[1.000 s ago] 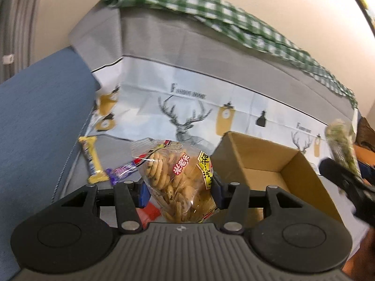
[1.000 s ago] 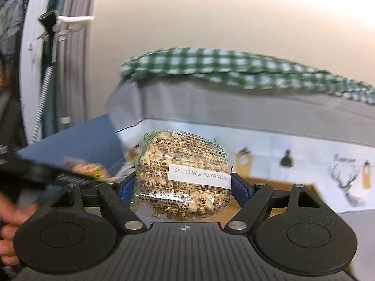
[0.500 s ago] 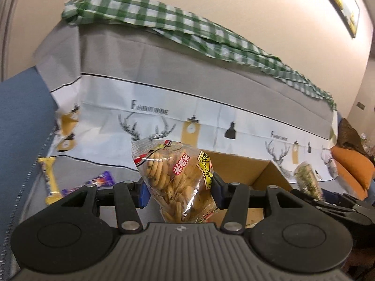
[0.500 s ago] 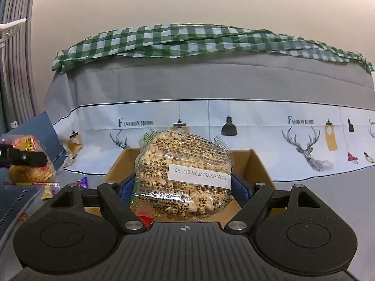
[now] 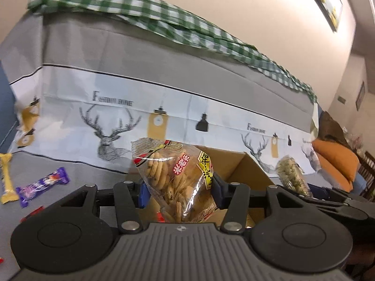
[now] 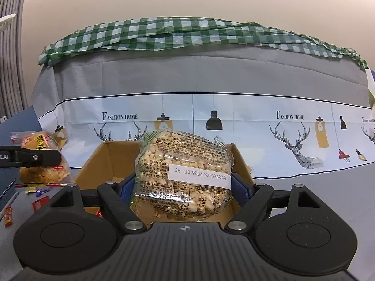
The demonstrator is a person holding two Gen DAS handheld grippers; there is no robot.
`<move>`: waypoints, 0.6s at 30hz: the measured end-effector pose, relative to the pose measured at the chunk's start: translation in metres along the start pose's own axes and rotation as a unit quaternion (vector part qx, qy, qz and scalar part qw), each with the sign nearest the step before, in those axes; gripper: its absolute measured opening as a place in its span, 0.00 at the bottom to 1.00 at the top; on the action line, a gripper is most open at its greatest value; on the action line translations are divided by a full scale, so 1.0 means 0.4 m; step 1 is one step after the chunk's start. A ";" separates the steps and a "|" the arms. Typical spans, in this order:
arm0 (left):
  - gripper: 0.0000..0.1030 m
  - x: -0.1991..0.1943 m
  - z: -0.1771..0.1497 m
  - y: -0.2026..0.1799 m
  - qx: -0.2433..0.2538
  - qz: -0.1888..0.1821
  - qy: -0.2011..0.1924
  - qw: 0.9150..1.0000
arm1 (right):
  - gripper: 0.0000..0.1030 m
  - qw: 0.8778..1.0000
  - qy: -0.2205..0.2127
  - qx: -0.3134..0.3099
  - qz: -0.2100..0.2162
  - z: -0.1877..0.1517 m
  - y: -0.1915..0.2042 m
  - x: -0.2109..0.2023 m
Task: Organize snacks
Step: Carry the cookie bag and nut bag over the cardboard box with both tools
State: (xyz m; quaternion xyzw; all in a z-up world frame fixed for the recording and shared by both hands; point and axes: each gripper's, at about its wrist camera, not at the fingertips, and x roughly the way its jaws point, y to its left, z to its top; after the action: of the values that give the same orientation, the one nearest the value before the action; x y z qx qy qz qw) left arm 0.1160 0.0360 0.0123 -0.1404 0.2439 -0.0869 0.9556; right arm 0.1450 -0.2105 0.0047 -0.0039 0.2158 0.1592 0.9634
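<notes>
While both loads are carried inward, cardboard box [image 6: 164, 151] is now framed squarely under right gripper [image 6: 184, 185], where one second back only its edge was glimpsed.
- Right gripper: fingers clamped wide on puffed-grain bag [image 6: 185, 175], bag held over box opening.
- Left gripper [image 5: 179, 188]: fingers pinched on cracker bag [image 5: 178, 180], box [image 5: 243, 166] brought closer, just beyond it.
- Loose candy bars [image 5: 43, 182] left on grey cloth.
- Judged: both bags positioned for release into box.
</notes>
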 end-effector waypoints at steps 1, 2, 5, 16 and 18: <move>0.54 0.007 -0.001 -0.013 0.009 -0.003 -0.002 1.000 | 0.79 1.000 0.001 0.000 -0.001 -0.001 0.000 0.001; 0.54 0.013 -0.002 -0.023 0.016 -0.006 -0.004 1.000 | 0.79 1.000 0.002 0.001 -0.002 -0.002 0.000 0.003; 0.55 0.031 -0.005 -0.043 0.027 -0.015 -0.006 1.000 | 0.79 1.000 0.005 -0.004 -0.006 -0.004 0.004 0.007; 0.55 0.053 -0.004 -0.039 0.012 -0.026 0.005 1.000 | 0.79 1.000 0.017 -0.013 -0.016 -0.008 0.012 0.022; 0.55 0.052 -0.005 -0.040 0.015 -0.025 0.005 1.000 | 0.79 1.000 0.017 -0.015 -0.016 -0.008 0.014 0.022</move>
State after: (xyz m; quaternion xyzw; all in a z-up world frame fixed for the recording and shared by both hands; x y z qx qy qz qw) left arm 0.1314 0.0155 0.0063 -0.1317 0.2437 -0.1154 0.9539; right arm 0.1495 -0.2029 -0.0016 -0.0248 0.2295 0.1473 0.9618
